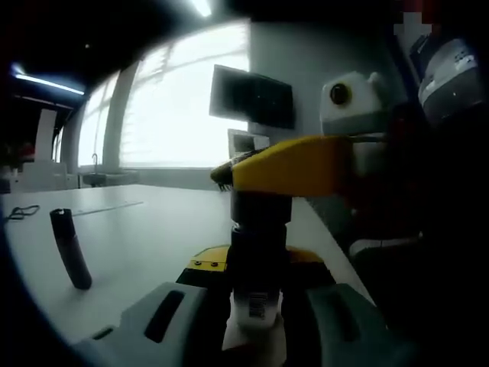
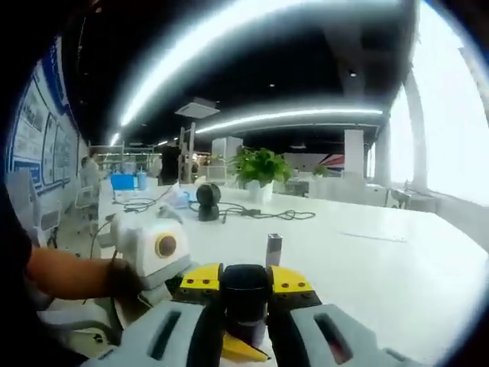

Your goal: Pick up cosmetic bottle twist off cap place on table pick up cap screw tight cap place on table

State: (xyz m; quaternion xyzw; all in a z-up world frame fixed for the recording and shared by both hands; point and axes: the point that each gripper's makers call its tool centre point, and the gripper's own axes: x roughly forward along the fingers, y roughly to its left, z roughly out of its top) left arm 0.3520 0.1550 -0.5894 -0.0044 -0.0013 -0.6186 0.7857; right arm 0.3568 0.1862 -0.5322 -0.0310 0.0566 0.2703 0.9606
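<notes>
- The white cosmetic bottle with a barcode label (image 1: pixel 257 306) is clamped between the grey jaws of the left gripper (image 1: pixel 256 317), held above the near part of the white table (image 1: pixel 145 229).
- Its black cylindrical cap (image 1: pixel 258 229) is pinched by the yellow-tipped jaws of the right gripper (image 1: pixel 294 164), which enters the left gripper view from the right.
- In the right gripper view, the black cap (image 2: pixel 244 294) is seen gripped by the right gripper (image 2: pixel 244 306), whose jaws are closed on it.
- A dark tube-shaped object (image 1: pixel 70 248) stands tilted on the table to the left, well apart.
- A small silver-grey upright cylinder (image 2: pixel 273 249) stands farther off on the table.
</notes>
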